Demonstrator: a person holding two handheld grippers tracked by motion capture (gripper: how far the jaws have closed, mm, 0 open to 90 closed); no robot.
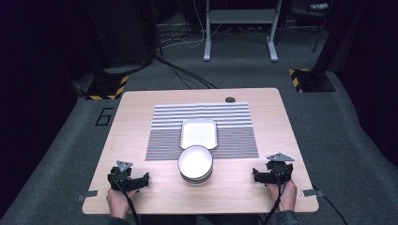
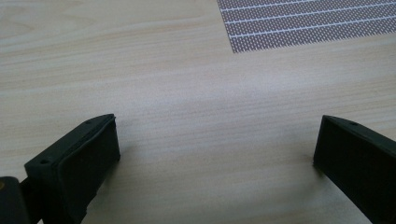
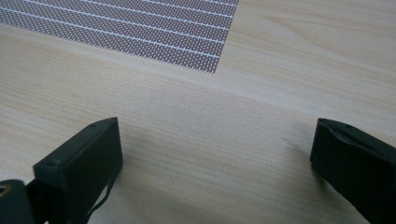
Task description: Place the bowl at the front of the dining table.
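Bowls [image 1: 195, 164], stacked, likely rigid, smooth, breakable: grip at rim. Left gripper [image 1: 127, 180] and right gripper [image 1: 271, 175] spread wide, empty.

Round white bowl stack + white rectangular tray, centre of table, both untouched.

Stack of round white bowls with dark rims [image 1: 195, 164]: upright, nested, open side up, top bowl empty; sits on bare wood at the near edge of the grey striped placemat [image 1: 234, 136], roughly midway between the two sides of the light wooden table [image 1: 141, 108]. White rectangular tray with rounded corners [image 1: 199, 133]: flat, open side up, empty, lying on the placemat just behind the bowl stack; its near edge looks touching or just short of the stack rim, can't tell which.
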